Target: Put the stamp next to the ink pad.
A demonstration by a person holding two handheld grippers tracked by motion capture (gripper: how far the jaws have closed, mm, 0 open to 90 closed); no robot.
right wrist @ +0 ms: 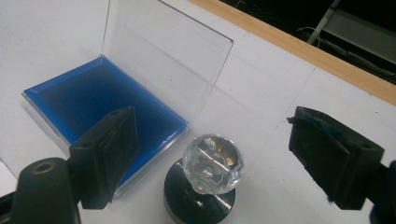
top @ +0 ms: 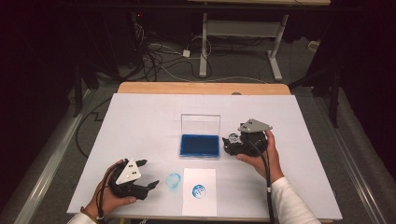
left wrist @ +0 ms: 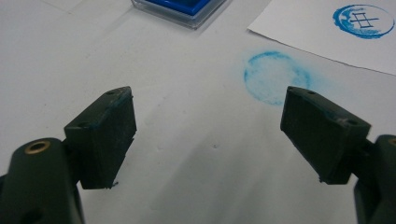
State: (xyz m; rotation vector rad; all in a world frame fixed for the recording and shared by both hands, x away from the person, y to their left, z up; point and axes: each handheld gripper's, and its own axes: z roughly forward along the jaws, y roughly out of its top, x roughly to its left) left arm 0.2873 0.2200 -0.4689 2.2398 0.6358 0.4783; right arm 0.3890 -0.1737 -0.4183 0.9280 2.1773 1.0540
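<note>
Stamp (right wrist: 205,179) with a faceted clear knob stands upright on the table (top: 140,116), between your right gripper's open fingers.

Your right gripper (right wrist: 224,158) sits just right of the blue ink pad (top: 199,145), its fingers (right wrist: 109,154) spread wide on either side of the stamp without touching it. The stamp's dark round base rests just beside the pad's tray, whose clear lid (top: 200,124) stands upright at the back. Your left gripper (left wrist: 210,135) rests near the table's front left, fingers (left wrist: 105,135) wide apart with nothing between them. Ahead of it lies a faint blue ring smudge (left wrist: 273,77) on the table cover, and beside that a paper sheet (top: 199,191) bearing a sharper blue round print (left wrist: 364,21).
</note>
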